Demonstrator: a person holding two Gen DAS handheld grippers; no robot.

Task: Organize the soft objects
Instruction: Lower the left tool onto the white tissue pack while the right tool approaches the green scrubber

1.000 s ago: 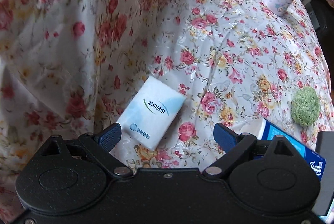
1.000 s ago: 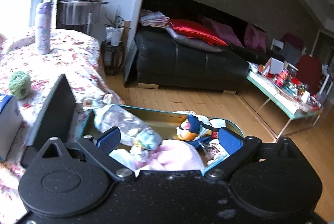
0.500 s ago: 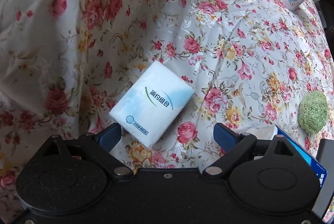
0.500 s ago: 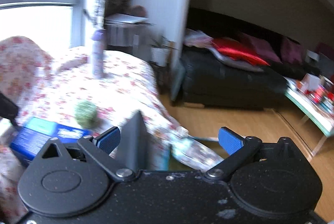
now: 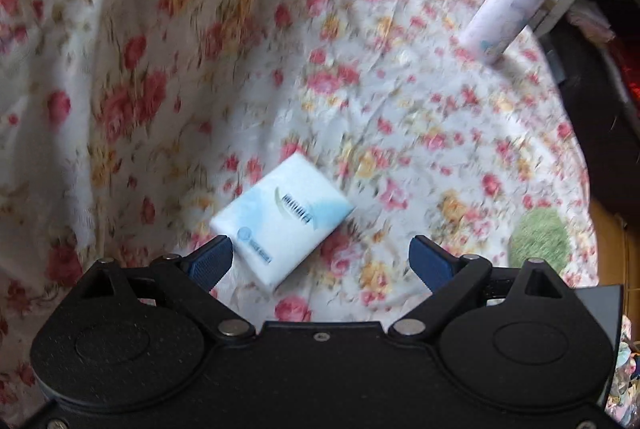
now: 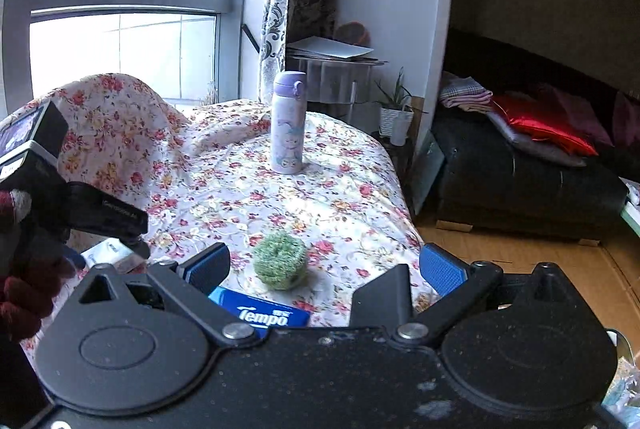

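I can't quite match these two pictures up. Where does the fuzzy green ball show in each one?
Left wrist view: the green ball lies at the right edge, on the flowered cloth, past the right fingertip.
Right wrist view: it sits low in the middle, just above the blue Tempo pack.
Shared landmark: the purple-capped bottle, standing upright beyond the ball in both.

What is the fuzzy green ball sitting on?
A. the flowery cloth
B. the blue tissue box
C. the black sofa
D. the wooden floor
A: the green ball rests on the flowery cloth, just beyond the blue tissue box, not on it.
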